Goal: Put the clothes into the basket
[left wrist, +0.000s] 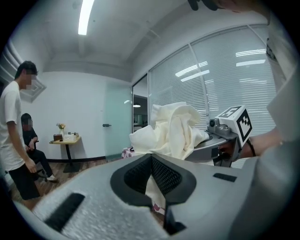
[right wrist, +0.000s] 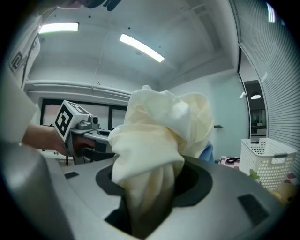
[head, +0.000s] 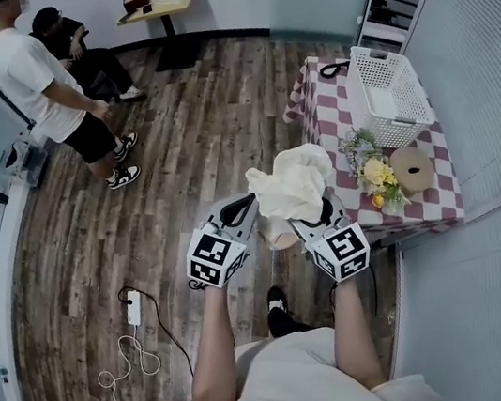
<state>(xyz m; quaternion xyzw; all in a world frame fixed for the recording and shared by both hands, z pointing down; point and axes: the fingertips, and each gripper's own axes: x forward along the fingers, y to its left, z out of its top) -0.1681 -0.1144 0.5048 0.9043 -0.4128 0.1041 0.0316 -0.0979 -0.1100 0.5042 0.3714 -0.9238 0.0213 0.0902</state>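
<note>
Over the wooden floor (head: 177, 159), the left hand-held gripper (head: 247, 208) and right hand-held gripper (head: 317, 217) both clench the crumpled cream cloth (head: 290, 183); the white plastic lattice basket (head: 407, 111) lies forward-right, nearer the right one

Counts, head view:
- Grippers: 2, the left gripper (head: 249, 204) and the right gripper (head: 319, 214).
- Clothes: 1 cream garment (head: 293, 183).
- Baskets: 1 white basket (head: 407, 111).
- Tables: 2, made up of 1 checkered table (head: 324, 101) and 1 side table (head: 162, 0).
- Small items on the checkered one: 3, namely 1 flower bunch (head: 374, 172), 1 tan roll (head: 412, 168) and 1 black object (head: 335, 68), type unclear.
- Bystanders: 2, a standing person (head: 35, 78) and a seated person (head: 78, 52).
- Floor: 1 power strip (head: 134, 307) and 1 white cable (head: 129, 358).
</note>
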